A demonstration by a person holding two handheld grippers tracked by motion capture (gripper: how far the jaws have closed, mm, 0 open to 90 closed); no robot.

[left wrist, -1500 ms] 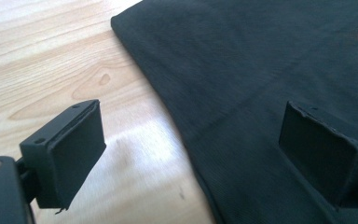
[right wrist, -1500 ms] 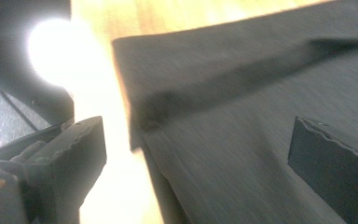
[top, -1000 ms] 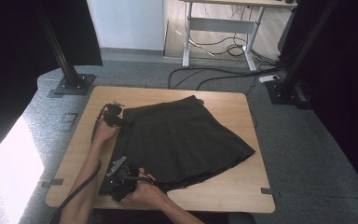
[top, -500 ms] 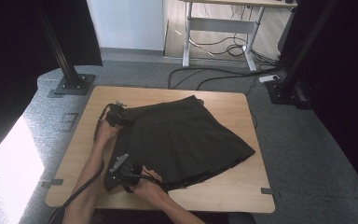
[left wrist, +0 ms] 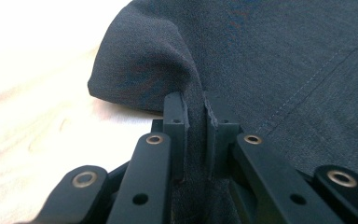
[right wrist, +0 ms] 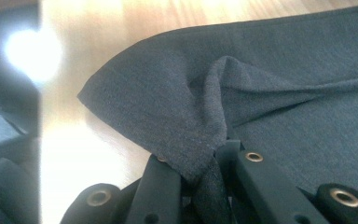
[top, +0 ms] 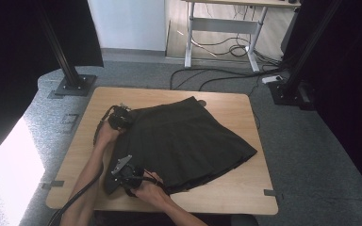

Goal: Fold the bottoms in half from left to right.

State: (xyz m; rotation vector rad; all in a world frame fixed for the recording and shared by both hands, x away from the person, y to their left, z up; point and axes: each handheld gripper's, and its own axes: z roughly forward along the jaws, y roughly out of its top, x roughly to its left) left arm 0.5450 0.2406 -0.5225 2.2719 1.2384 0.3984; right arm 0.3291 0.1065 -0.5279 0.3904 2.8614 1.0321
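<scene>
Skirt [top: 184, 141], dark and pleated, spread flat across the middle of the wooden table [top: 245, 188], waistband toward the far edge, hem fanning toward the right edge and the near edge. Soft, thin woven cloth by the look of it: light, limp, no stiffness of its own, bunching into a peak wherever pinched, as seen in both gripper views. Likely to sag and slide under its own drape if lifted from one point only, so best taken at two well-separated points along one side. Left gripper [top: 119, 117] at the skirt's left side near the table's far-left corner, jaws closed down to a narrow slot with a fold of fabric clamped upright between them [left wrist: 196, 135]. Right gripper [top: 127, 175] at the near-left corner of the skirt by the table's near edge, jaws drawn in on a gathered corner of cloth [right wrist: 205, 168], cloth draped over the jaw tips. Not fragile; little risk beyond slipping out of a shallow pinch or dragging the pleats out of line.
</scene>
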